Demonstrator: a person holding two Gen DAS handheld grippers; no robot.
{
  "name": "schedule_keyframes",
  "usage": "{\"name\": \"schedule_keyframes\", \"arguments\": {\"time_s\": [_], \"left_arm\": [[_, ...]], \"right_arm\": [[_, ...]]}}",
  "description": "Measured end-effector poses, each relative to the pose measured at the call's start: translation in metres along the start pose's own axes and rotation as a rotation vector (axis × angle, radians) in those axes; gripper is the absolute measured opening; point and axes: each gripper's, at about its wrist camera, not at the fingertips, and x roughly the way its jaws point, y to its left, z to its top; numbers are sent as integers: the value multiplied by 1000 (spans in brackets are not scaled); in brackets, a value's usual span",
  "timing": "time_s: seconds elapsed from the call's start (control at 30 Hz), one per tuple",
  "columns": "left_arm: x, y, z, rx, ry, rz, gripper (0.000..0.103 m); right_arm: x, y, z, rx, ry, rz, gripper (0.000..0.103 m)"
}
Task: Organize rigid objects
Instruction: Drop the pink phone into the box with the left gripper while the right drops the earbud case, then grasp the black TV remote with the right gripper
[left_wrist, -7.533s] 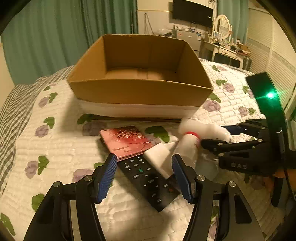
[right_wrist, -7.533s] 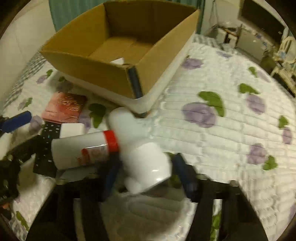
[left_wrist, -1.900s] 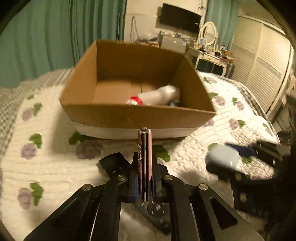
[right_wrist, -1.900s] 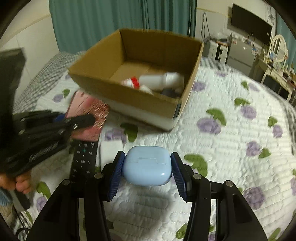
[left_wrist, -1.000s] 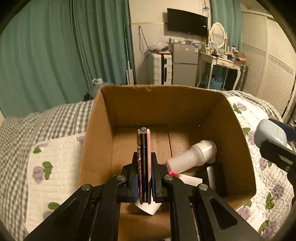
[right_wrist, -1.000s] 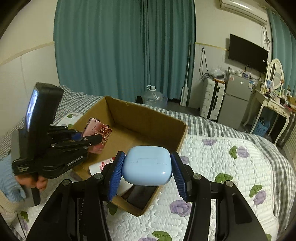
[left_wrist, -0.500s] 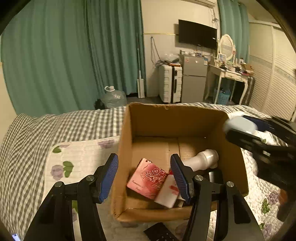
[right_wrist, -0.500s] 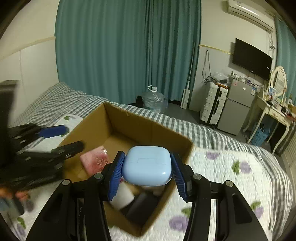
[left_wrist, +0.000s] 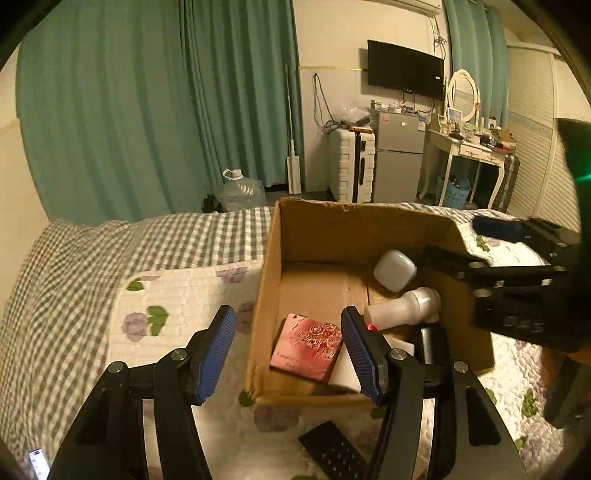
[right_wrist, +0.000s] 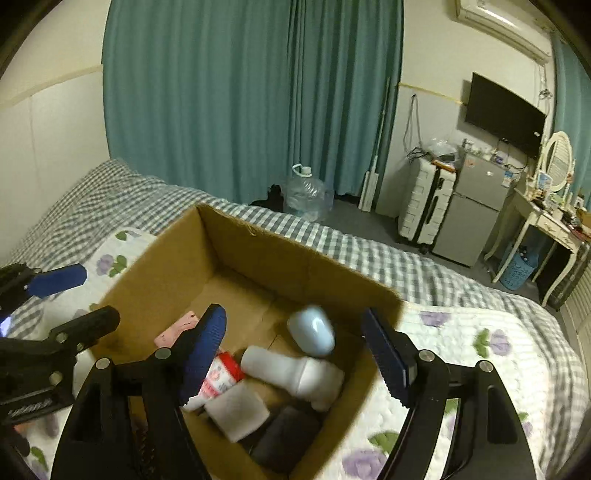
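Note:
A cardboard box (left_wrist: 266, 295) (right_wrist: 159, 269) stands on the bed. In it lie a pink rose-embossed case (left_wrist: 306, 347), a white bottle with a red band (left_wrist: 402, 308) (right_wrist: 291, 373), a white block (right_wrist: 236, 413) and a dark object (right_wrist: 284, 432). A light blue earbud case (left_wrist: 394, 269) (right_wrist: 311, 329) is in mid-fall inside the box, blurred. My left gripper (left_wrist: 290, 350) is open and empty above the box's near-left corner. My right gripper (right_wrist: 293, 354) is open and empty above the box; it shows at the right in the left wrist view (left_wrist: 491, 254).
A black remote (left_wrist: 332, 452) lies on the floral quilt (left_wrist: 177, 302) in front of the box. A checked blanket (left_wrist: 92, 258) covers the far bed. Beyond are teal curtains, a water jug (right_wrist: 306, 195), a suitcase, a fridge and a dressing table.
My right gripper has opened and let go of the blue earbud case, which drops into the box. My left gripper stays open; the pink case lies in the box.

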Motion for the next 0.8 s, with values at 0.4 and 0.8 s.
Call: {"name": "schedule_keyframes", "arguments": {"time_s": [0.4, 0.8], "left_arm": [[-87, 21, -33, -31, -30, 48, 68], [-53, 44, -118, -113, 93, 121, 69]], "right_arm": [[-112, 58, -52, -55, 16, 50, 77], [-64, 116, -136, -49, 215, 182, 74]]}}
